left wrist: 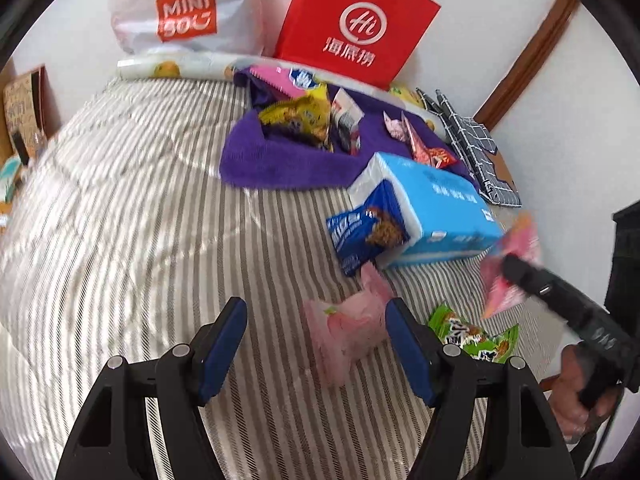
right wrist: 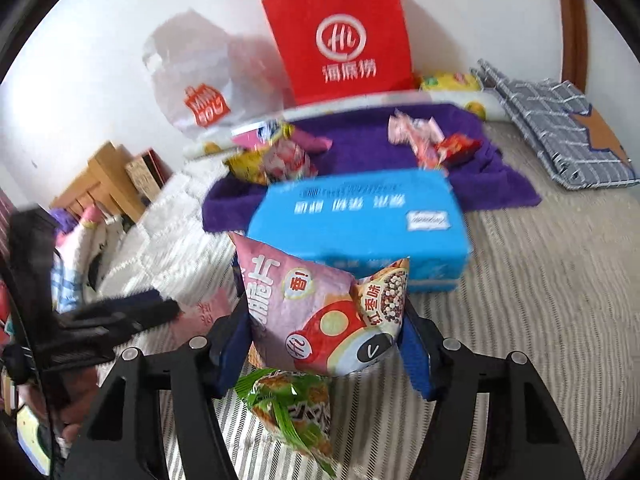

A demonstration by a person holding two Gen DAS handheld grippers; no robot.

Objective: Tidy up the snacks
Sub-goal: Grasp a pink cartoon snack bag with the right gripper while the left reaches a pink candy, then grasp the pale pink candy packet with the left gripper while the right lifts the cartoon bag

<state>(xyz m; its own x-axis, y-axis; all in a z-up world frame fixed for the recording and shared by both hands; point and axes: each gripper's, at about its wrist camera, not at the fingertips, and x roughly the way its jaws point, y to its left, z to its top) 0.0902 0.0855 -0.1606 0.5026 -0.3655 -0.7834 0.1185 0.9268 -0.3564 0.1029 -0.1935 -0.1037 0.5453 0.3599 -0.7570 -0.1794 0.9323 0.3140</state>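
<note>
In the right wrist view the right gripper (right wrist: pixel 326 344) is closed on a pink crisp packet (right wrist: pixel 316 316), both blue pads pressed into its sides near the lower centre of the frame, the packet lifted above a green snack packet (right wrist: pixel 288 408) on the striped bedcover (right wrist: pixel 520 320). The pink packet looks light and puffy — thin film over air, so it should crumple and may slip if squeezed at the bulge; a hold across a flat sealed edge would likely be surer, and its contents probably crush easily. In the left wrist view the left gripper (left wrist: pixel 316 344) stands open with nothing pressed between its pads, hovering low over a pale pink packet (left wrist: pixel 344 332) at lower centre, which also seems soft and weightless. Other snacks sit gathered on the purple towel (left wrist: pixel 256 156) at upper centre, behind the blue tissue pack (left wrist: pixel 432 204) — the likely destination.
</note>
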